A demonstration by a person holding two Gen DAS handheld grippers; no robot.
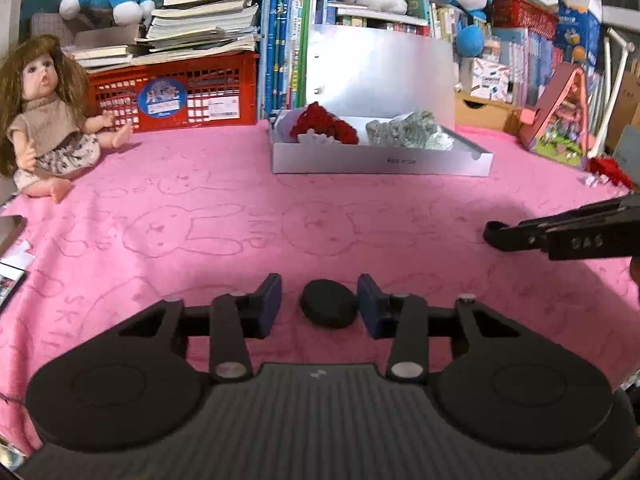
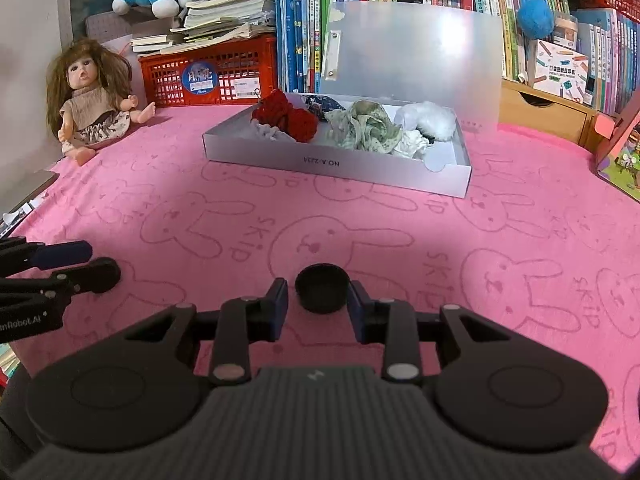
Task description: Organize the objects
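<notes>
A flat black disc (image 1: pixel 329 304) lies on the pink cloth between the blue pads of my left gripper (image 1: pixel 319 302). The gripper is open: the disc sits against the right pad and cloth shows at the left pad. A black round cap (image 2: pixel 321 288), hollow side up, rests between the pads of my right gripper (image 2: pixel 319 300). Those jaws also stand a little wider than the cap, with a narrow gap at the left pad. The open white box (image 1: pixel 380 163) (image 2: pixel 336 165) at the back holds red, green and white fabric pieces. Each gripper shows at the edge of the other's view, the right gripper (image 1: pixel 494 235) and the left gripper (image 2: pixel 94 264).
A doll (image 1: pixel 48 120) (image 2: pixel 90 96) sits at the back left beside a red crate (image 1: pixel 176 92) (image 2: pixel 208 76) stacked with books. Books and plush toys line the back. A pink toy house (image 1: pixel 560 120) stands at the right, with a small red item (image 1: pixel 608 170) near it.
</notes>
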